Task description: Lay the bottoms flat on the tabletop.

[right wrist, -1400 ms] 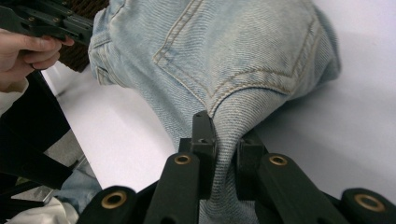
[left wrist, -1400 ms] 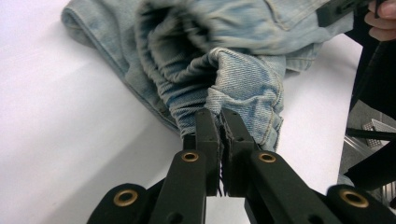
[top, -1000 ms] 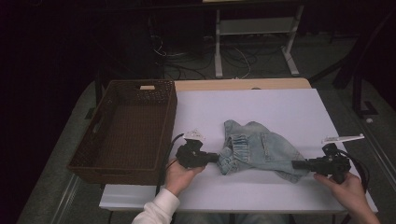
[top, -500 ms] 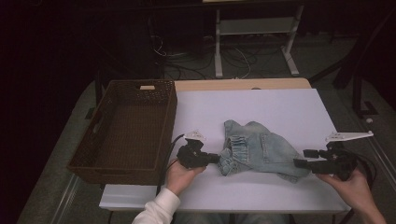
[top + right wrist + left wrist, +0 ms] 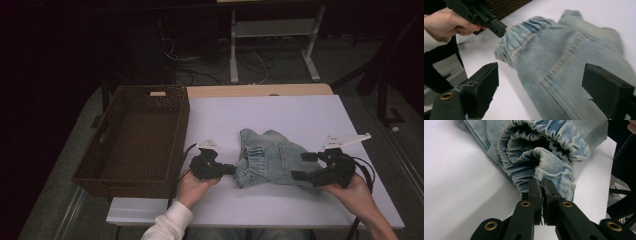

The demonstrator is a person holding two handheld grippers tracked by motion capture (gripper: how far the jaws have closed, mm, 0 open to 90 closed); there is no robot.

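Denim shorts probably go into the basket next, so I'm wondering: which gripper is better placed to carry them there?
Left gripper: shut on the denim shorts, beside the basket. Right gripper has just opened, holding nothing.

The high view is dim, its surroundings near black, and the white table (image 5: pixel 280 115) takes light apparently from overhead. The left gripper view is sharp and evenly lit. In the right gripper view, motion blur smears the denim garment (image 5: pixel 574 62).

The right gripper (image 5: pixel 304 166) has let go of the jeans (image 5: pixel 272 157): its jaws have just been opening and now stand wide apart, lifted slightly, with the denim lying free below and ahead of them.
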